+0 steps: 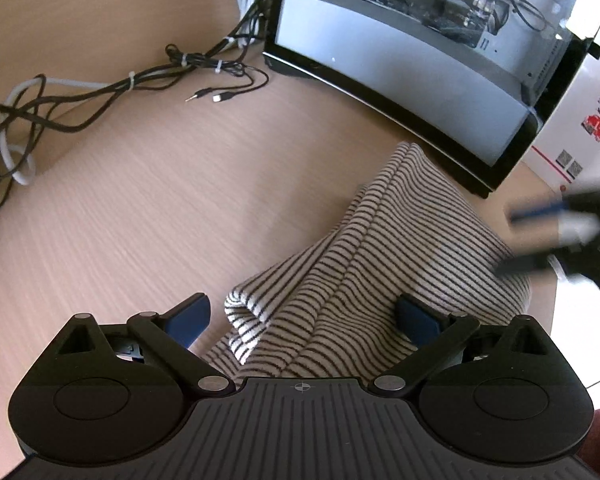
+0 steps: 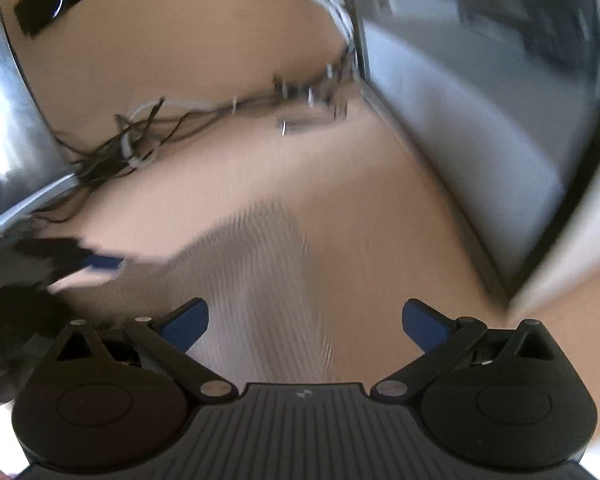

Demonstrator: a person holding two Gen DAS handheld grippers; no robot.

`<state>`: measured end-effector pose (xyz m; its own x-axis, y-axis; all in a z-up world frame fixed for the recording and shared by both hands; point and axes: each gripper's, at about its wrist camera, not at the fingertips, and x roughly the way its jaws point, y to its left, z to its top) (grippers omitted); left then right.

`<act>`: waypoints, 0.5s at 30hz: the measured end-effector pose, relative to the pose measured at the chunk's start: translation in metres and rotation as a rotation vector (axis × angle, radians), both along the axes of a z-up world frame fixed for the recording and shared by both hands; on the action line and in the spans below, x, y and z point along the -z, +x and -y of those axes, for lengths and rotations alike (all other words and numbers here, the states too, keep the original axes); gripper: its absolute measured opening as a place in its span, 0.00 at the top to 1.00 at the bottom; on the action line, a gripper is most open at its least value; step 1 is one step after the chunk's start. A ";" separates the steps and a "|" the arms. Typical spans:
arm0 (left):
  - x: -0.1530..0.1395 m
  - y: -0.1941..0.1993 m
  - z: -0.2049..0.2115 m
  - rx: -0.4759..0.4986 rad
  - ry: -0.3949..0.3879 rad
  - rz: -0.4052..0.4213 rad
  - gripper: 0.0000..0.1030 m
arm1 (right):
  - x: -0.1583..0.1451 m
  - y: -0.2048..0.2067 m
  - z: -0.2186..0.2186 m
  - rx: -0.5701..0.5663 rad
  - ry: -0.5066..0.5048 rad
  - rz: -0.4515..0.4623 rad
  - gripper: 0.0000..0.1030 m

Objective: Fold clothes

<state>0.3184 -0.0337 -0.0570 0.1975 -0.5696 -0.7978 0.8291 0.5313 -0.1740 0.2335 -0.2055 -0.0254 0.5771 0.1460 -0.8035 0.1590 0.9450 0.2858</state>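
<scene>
**deskguy:** so what's the setup here? light wood-grain tabletop [image 1: 148, 208], and that's a PC case [image 1: 412, 80] lying along the back with a glass side panel, right?

**cablemess:** yep, you can see the wiring inside through the glass. tangle of black and white cables [image 1: 100, 92] sprawls over the left of the desk, loose plugs near the case corner. white printed box [image 1: 588, 128] just beside the case on the right. bright daylight glare at that edge.
</scene>
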 end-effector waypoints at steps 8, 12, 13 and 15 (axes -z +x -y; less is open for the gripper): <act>0.004 -0.002 -0.016 -0.075 -0.037 -0.035 0.03 | 0.042 -0.020 0.017 0.044 0.411 -0.234 0.33; 0.005 -0.006 -0.032 -0.136 -0.045 -0.058 0.07 | 0.030 0.004 0.008 -0.011 0.296 -0.179 0.33; 0.004 -0.008 -0.036 -0.148 -0.048 -0.063 0.07 | 0.026 0.014 0.006 -0.026 0.249 -0.154 0.33; 0.003 -0.012 -0.041 -0.173 -0.054 -0.075 0.07 | 0.019 0.035 0.001 -0.052 0.160 -0.105 0.33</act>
<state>0.3064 0.0075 -0.0605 0.2371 -0.5744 -0.7835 0.7096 0.6532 -0.2642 0.2689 -0.2067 -0.0447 0.4799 0.3041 -0.8229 0.1477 0.8966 0.4174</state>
